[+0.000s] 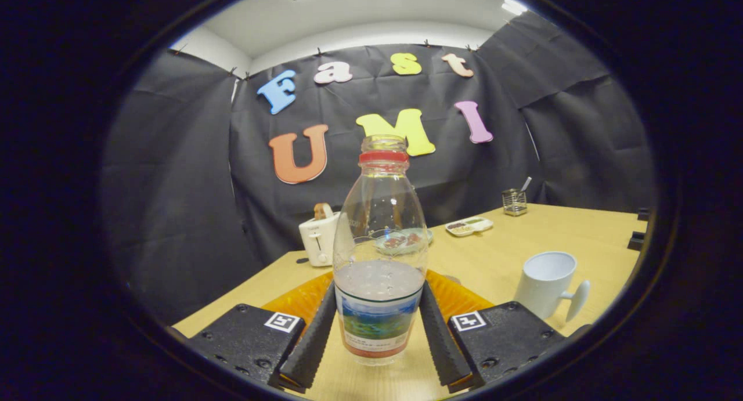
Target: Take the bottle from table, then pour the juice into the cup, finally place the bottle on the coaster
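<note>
A clear plastic bottle (380, 238) with a red neck ring and no cap stands upright between my fingers. It is about half full of pale juice and carries a landscape label low down. My gripper (378, 296) is shut on the bottle, with both fingers (313, 337) pressing its lower sides. An orange ribbed coaster (296, 299) lies just behind the bottle, spreading out on both sides of it. A white cup (545, 282) with its handle turned toward me stands to the right, beyond the right finger. I cannot tell whether the bottle's base touches the table.
The wooden table (522, 238) runs back to the black cloth wall. A white toaster (318, 238) with toast stands at the back left. A small plate shows behind the bottle, a white divided dish (469, 226) further right, and a metal mesh holder (514, 202) near the wall.
</note>
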Demonstrator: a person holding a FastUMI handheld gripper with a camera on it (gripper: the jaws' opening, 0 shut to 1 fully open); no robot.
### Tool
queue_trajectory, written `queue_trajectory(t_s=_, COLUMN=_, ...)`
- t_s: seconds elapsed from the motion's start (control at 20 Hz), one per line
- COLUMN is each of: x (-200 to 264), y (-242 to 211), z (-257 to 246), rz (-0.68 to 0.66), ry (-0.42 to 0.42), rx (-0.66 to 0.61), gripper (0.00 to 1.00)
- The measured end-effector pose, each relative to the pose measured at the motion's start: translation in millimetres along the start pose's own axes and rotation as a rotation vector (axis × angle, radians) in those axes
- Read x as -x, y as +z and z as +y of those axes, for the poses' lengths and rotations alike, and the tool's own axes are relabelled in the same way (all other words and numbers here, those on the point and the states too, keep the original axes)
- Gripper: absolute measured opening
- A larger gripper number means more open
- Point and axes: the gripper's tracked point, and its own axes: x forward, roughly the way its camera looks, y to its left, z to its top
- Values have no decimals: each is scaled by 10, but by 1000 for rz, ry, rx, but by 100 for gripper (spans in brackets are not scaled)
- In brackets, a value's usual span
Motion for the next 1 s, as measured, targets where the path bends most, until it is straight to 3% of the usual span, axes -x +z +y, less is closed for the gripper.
queue_trajectory(t_s=0.15, x=28, y=110, z=27, rz=-9, ry=48, rx=-135, gripper=80)
queue_trajectory(t_s=0.7, x=6, y=163, z=-89, rz=57, ry=47, rx=-547, gripper=79)
queue_trajectory(t_s=1.0, x=-8, y=136, z=-118, rz=82, ry=98, rx=-775, gripper=79)
